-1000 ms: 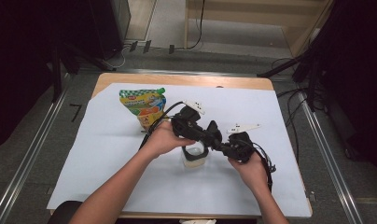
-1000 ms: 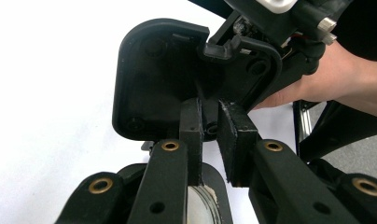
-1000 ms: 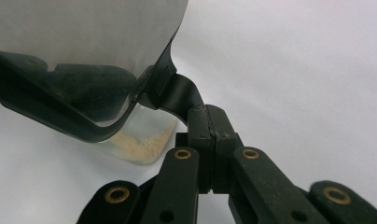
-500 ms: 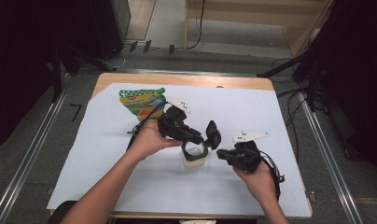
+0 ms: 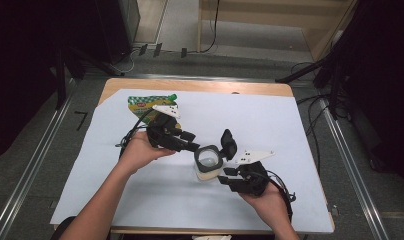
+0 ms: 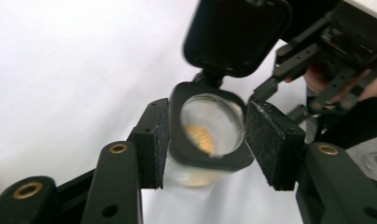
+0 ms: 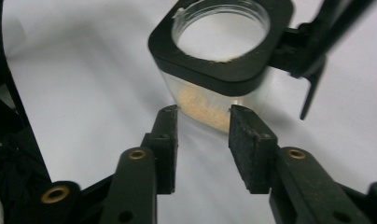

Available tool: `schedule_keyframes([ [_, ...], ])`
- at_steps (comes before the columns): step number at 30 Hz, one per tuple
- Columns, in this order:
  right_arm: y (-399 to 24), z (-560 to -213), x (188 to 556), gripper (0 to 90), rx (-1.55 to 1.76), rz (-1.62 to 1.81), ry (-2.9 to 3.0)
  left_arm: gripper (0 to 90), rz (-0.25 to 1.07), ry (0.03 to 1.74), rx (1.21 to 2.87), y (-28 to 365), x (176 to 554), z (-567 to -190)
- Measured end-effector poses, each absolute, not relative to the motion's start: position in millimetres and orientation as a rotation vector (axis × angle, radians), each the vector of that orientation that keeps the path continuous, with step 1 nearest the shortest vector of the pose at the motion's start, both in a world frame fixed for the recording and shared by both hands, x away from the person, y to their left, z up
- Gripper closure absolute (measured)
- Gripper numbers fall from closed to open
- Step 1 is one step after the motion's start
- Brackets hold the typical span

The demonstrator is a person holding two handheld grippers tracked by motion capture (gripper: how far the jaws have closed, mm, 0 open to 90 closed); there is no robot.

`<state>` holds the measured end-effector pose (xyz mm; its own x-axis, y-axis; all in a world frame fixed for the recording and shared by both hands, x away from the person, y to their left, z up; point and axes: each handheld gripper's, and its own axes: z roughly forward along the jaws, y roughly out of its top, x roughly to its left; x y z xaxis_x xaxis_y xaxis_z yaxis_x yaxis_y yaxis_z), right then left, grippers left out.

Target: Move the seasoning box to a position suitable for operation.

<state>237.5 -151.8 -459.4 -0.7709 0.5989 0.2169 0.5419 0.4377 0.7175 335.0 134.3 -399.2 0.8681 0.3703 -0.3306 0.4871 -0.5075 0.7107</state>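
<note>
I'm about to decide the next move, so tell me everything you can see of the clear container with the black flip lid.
The container is a small clear jar, plastic by its look, with a square black collar round a circular mouth. Its hinged black lid stands flipped open. It sits upright on the white sheet, near mid-table, with a little tan granular stuff at the bottom. The left gripper straddles its collar; its jaws have just been opening, and whether the pads still touch is unclear. The right gripper is just short of its base, apart.
</note>
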Motion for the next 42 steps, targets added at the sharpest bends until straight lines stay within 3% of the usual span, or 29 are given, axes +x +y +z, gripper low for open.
schedule_keyframes([
  [12, -131, -458, 234, 58.0, 0.954, 1.301, 2.661, 42.1, -0.139, 0.693, 2.132, 178, 333, -396],
  [42, -109, -461, 232, 56.5, 0.855, 1.323, 2.725, 43.4, -0.048, 0.873, 2.082, 258, 335, -397],
])
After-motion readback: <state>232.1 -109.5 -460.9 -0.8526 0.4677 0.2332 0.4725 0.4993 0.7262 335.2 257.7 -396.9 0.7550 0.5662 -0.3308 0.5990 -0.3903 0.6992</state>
